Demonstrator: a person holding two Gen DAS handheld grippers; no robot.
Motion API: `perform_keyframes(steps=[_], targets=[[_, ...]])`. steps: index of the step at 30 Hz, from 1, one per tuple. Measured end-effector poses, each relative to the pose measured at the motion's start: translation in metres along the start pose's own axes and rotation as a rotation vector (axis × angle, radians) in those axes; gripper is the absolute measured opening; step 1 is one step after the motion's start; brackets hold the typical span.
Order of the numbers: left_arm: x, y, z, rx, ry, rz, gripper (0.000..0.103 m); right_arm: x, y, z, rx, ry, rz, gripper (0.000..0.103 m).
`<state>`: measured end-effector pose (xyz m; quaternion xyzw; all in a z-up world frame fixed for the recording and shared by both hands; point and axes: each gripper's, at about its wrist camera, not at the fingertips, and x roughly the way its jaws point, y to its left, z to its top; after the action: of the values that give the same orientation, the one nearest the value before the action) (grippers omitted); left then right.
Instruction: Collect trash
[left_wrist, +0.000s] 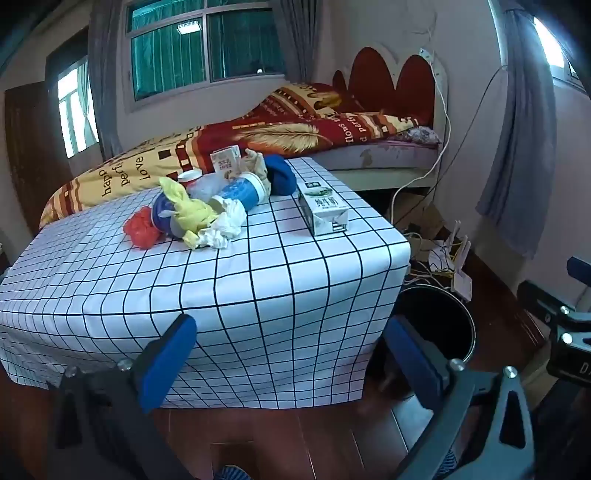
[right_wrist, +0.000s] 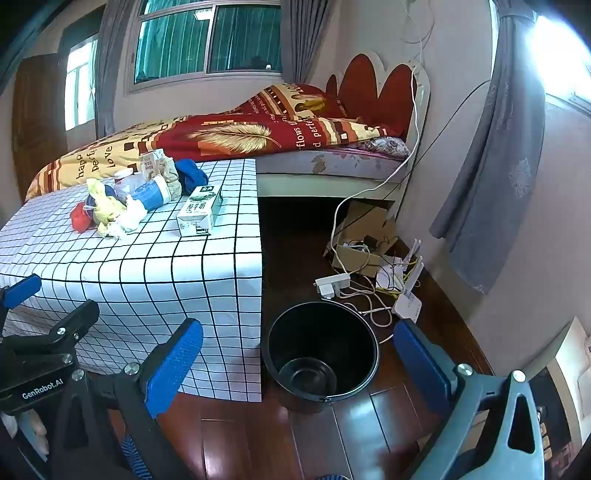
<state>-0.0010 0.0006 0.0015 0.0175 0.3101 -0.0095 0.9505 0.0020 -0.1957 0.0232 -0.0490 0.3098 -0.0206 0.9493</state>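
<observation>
Checked cloth table (left_wrist: 258, 280), trash heaped on top.
Both grippers, left (left_wrist: 291, 354) and right (right_wrist: 299, 362), spread wide and empty; black bucket (right_wrist: 321, 354) beside it.

The left hand-held gripper (left_wrist: 290, 354) is hanging wide open near the tabletop (left_wrist: 221, 280). A milk carton (left_wrist: 322, 206) is lying beside a trash pile (left_wrist: 207, 201). A black bin (left_wrist: 439, 325) is sitting on the floor.

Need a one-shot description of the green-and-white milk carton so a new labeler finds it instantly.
Start at the table with the grid-pattern cloth beside the bed. The trash pile sits toward its far side; the milk carton lies flat on its own, apart from the pile, nearest the table edge above the black bin. Unlike the smaller upright carton behind the pile, it is long, green-topped and lying down.
</observation>
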Motion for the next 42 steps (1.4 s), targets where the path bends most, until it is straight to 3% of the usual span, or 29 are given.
perform_keyframes(steps=[42], targets=[[-0.003,-0.006,0.003,0.005,-0.007,0.008,0.103,0.000,-0.003,0.003,0.004,0.010,0.002,0.103]])
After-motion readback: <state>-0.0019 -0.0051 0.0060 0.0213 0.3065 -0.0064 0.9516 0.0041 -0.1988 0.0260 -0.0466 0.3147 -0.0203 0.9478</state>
